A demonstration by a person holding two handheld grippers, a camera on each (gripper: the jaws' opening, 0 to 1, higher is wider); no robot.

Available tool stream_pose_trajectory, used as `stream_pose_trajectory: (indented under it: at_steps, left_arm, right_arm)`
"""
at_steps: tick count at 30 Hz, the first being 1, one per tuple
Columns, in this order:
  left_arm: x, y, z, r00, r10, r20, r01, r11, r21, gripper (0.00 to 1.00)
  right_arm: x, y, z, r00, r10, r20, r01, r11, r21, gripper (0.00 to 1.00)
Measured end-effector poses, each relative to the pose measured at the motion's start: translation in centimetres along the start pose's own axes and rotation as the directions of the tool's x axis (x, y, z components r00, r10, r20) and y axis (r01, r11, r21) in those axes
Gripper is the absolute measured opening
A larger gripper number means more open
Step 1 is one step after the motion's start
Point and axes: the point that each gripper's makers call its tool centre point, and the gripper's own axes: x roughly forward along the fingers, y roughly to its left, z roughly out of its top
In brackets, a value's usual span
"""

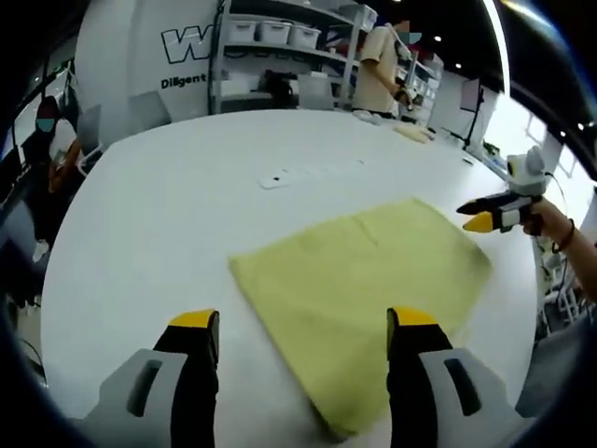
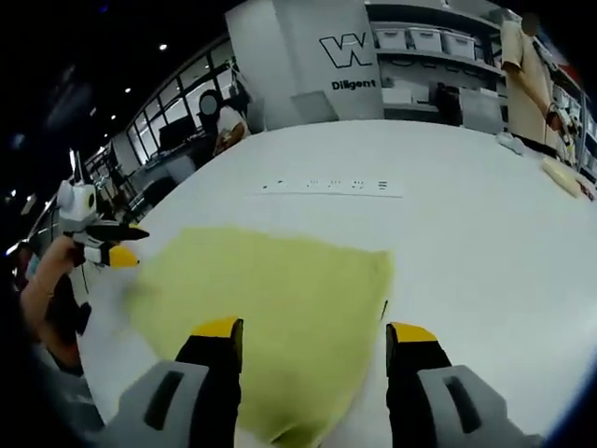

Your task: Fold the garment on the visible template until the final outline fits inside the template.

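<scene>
A yellow-green garment (image 1: 364,280) lies flat in a folded, roughly rectangular shape on the white table (image 1: 159,215). My left gripper (image 1: 303,322) is open, its jaws wide apart above the garment's near corner, with nothing between them. A hand holds my right gripper (image 1: 494,217) just off the garment's far right corner. In the right gripper view the garment (image 2: 270,299) spreads ahead, and my right gripper (image 2: 313,331) is open over its near edge. The left gripper (image 2: 107,247) hovers by the garment's left corner. A row of small marks (image 2: 326,187) runs across the table beyond the garment.
A beige cloth (image 1: 410,133) lies at the table's far edge beside a standing person (image 1: 378,65). Another person (image 2: 224,117) sits at the far left side. Shelves with bins (image 1: 280,47) and a white wall stand behind. The table edge (image 2: 103,364) is close to the garment.
</scene>
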Motion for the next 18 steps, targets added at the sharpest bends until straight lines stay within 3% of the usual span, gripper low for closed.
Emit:
stream_pose_trajectory:
  at_steps: [9,18]
  left_arm:
    - [-1.7,-1.2,-2.4,1.0,0.015,0.004,-0.015,1.0,0.012,0.66]
    - [-3.3,-1.3,-4.2,1.0,0.012,0.002,-0.012,1.0,-0.013,0.63]
  right_arm:
    - [-2.1,1.8,-3.6,1.0,0.007,-0.03,-0.008,0.999,-0.046,0.58]
    - [-3.2,2.2,-5.2,0.999,0.008,-0.04,-0.009,0.999,-0.044,0.54]
